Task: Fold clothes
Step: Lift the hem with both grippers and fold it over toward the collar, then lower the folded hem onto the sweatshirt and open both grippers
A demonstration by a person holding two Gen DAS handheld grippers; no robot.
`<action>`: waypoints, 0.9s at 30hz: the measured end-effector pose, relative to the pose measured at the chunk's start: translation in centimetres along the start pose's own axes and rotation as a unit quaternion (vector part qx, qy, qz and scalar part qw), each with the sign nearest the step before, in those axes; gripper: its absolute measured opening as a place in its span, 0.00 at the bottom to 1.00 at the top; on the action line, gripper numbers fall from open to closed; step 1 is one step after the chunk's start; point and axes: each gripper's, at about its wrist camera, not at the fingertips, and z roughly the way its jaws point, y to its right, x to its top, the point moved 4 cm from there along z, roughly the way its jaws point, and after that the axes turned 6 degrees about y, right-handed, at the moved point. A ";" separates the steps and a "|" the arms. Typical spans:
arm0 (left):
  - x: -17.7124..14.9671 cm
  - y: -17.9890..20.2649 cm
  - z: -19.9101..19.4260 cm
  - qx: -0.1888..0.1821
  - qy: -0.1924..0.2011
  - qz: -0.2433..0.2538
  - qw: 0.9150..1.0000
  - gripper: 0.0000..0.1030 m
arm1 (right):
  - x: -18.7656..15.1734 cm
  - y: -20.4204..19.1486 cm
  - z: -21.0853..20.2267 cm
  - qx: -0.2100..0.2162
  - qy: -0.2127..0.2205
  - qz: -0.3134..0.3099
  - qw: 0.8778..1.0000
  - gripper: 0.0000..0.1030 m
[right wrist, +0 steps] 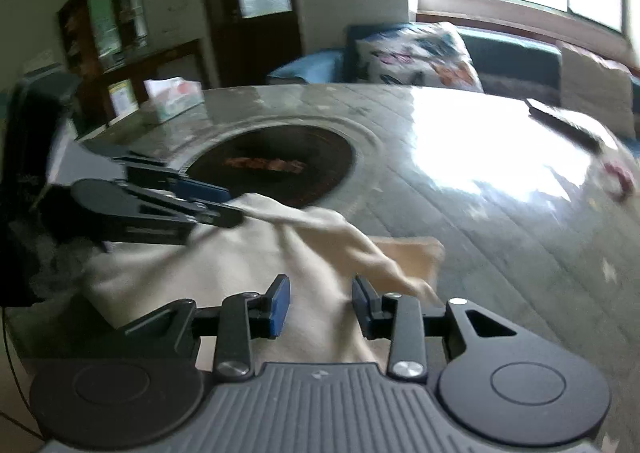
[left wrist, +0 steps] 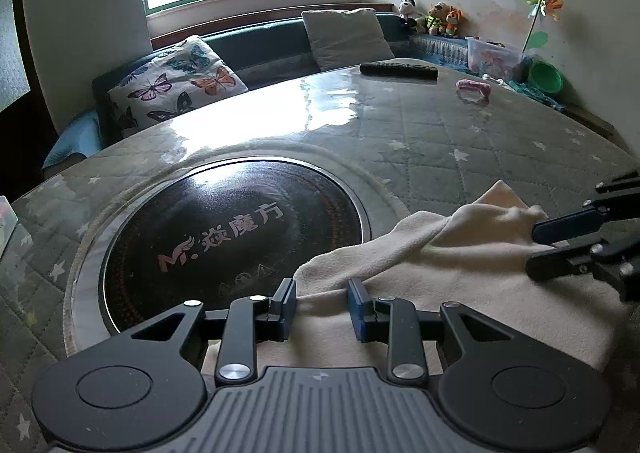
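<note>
Table (left wrist: 420, 133): round, with an inset hotplate (left wrist: 232, 237) at its centre.
Cloth (left wrist: 460, 273): on the table at 4 o'clock of the hotplate, overlapping its rim.
Remote (left wrist: 398, 71): far edge, 1 o'clock.
Cushions (left wrist: 176, 83): on the bench behind the table, 11 o'clock.
Tissue box (right wrist: 174, 95): on the table's left edge, right-wrist view.

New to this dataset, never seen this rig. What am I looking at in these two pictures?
No robot: a person holds a two-finger gripper in each hand, each with a fisheye camera looking along its fingers. One picture comes from the left gripper, one from the right gripper. Both are at a cream cloth on a round table with a black round plate in its middle; a remote control lies further back. Cloth runs between both pairs of jaws: the right's pads stand apart, the left's grip is unclear.
</note>
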 end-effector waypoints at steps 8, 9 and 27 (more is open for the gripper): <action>0.0 0.0 0.1 0.008 0.001 0.001 1.000 0.35 | 1.2 1.7 -0.2 0.000 0.018 0.034 0.999 0.32; 0.0 0.0 0.1 0.008 0.001 0.000 1.000 0.36 | 1.5 1.4 -0.1 0.007 0.020 0.030 0.999 0.32; -0.6 0.5 -1.7 0.016 0.014 0.003 1.000 0.45 | 2.7 -1.1 2.5 0.028 0.013 -0.029 0.999 0.23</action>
